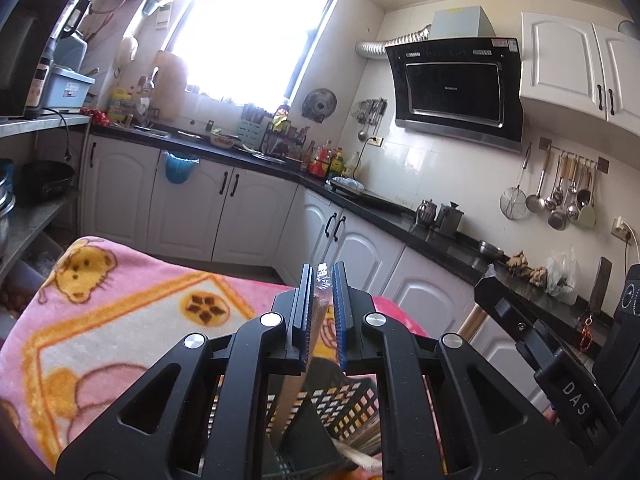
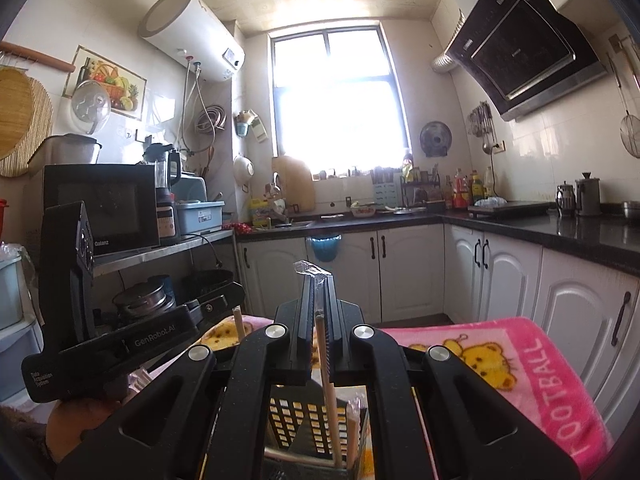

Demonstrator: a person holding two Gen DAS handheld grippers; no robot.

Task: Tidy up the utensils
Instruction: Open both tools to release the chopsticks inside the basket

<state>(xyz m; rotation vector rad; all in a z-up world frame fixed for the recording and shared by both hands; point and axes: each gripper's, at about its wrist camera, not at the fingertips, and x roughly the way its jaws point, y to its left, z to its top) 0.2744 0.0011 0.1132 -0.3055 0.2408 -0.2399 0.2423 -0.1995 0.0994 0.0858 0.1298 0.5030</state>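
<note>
Pink blanket (image 2: pixel 500 344): both grippers (image 1: pixel 322 276) (image 2: pixel 318 280) pinch plastic-wrapped chopsticks (image 2: pixel 326 364) over black basket (image 2: pixel 296 424).

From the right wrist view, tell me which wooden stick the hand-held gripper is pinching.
The plastic-wrapped stick running up between the right hand-held gripper's fingers. The other stick stands to its left, beside the left hand-held gripper.

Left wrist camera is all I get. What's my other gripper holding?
Observer: The right gripper is shut on a plastic-wrapped chopstick.
Child: Where does the bottom of it go?
Observer: It looks to reach down into the black mesh basket, beside another wrapped stick.
Child: Is there writing on the blanket?
Observer: Yes, FOOTBALL runs along the pink edge of the blanket.
</note>
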